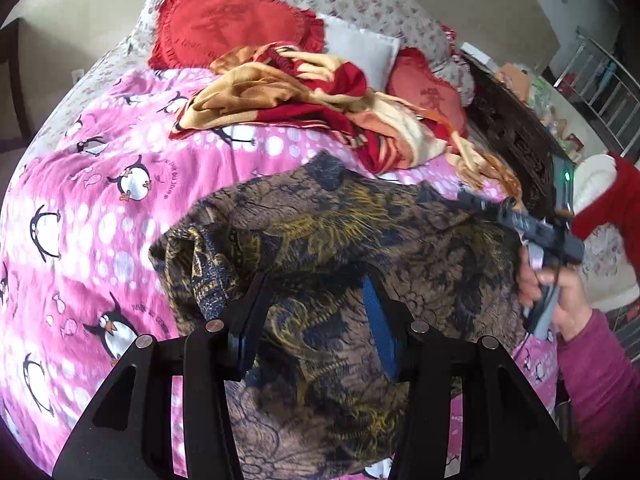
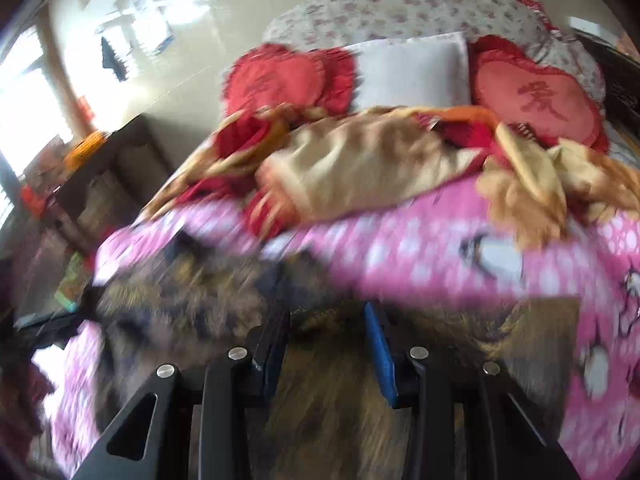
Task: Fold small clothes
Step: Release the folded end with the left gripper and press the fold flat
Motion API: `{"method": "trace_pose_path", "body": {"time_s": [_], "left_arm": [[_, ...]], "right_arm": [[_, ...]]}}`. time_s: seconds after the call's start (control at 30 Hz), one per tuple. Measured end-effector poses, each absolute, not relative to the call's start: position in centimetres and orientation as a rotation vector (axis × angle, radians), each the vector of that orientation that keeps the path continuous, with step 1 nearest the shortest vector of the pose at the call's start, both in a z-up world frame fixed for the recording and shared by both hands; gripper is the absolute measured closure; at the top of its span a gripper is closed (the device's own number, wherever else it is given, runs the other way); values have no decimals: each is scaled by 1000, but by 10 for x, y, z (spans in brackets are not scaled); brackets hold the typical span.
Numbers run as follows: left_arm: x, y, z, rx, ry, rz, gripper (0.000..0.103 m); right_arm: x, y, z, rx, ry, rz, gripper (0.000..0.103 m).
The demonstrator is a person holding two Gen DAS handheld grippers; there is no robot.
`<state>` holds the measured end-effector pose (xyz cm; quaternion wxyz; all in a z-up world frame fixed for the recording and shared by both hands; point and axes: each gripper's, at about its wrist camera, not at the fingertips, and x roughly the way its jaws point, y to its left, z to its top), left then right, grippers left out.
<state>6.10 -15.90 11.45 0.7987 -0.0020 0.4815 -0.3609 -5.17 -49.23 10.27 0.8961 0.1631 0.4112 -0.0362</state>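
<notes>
A bed with a pink penguin-print cover (image 1: 100, 184) carries a brown-and-gold patterned garment (image 1: 360, 232). The left claw (image 1: 316, 320) and the right claw (image 2: 328, 340) stand parted over the garment, gripping nothing.

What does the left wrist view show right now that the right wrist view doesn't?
Only the left wrist view: the person's right hand holding the right hand-held gripper at the brown patterned garment's far edge.
Only the right wrist view: the bright window and dark shelf unit, all blurred.
Both: the garment on the pink penguin bedspread, red heart cushions, white pillow, open fingers.
</notes>
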Motion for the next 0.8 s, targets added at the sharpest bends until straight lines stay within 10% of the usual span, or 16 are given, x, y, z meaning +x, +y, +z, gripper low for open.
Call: {"method": "trace_pose_path", "body": {"time_s": [0.47, 0.8], "left_arm": [[26, -156, 105, 182, 1025, -811, 57], [142, -175, 106, -59, 1042, -672, 57]], "right_arm": [[-84, -428, 102, 169, 935, 156, 65], [18, -441, 88, 268, 875, -19, 65]]}}
